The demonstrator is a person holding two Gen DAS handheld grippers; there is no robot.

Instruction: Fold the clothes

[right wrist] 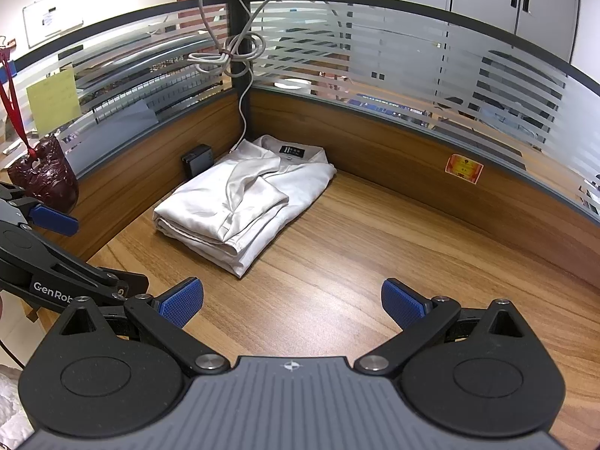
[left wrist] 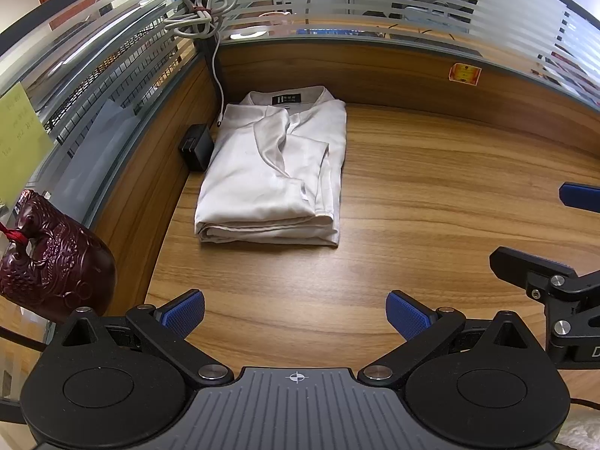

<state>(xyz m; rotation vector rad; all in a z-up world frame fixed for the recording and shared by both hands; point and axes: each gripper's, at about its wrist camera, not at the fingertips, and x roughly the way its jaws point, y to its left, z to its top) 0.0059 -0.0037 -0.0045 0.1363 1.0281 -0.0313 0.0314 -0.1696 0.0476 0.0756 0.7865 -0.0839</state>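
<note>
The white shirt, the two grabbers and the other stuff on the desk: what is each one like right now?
White satin shirt: folded into a neat rectangle, collar at the far end, lying flat on the wooden desk.
Left gripper: open, empty, apart from the shirt.
Right gripper: open, empty.
Small black box: upright against the partition, beside the shirt.
Grey cable: coiled and tied, its end hanging down.
Dark red carved pot: upright.

Left wrist view: low over bench [left wrist: 412, 195], facing corner. Right wrist view: higher, further right, angled leftward. Shared: folded shirt [left wrist: 273, 172] [right wrist: 243, 195], glass partition [left wrist: 375, 0] [right wrist: 375, 48], cable [left wrist: 202, 15] [right wrist: 228, 52].
</note>
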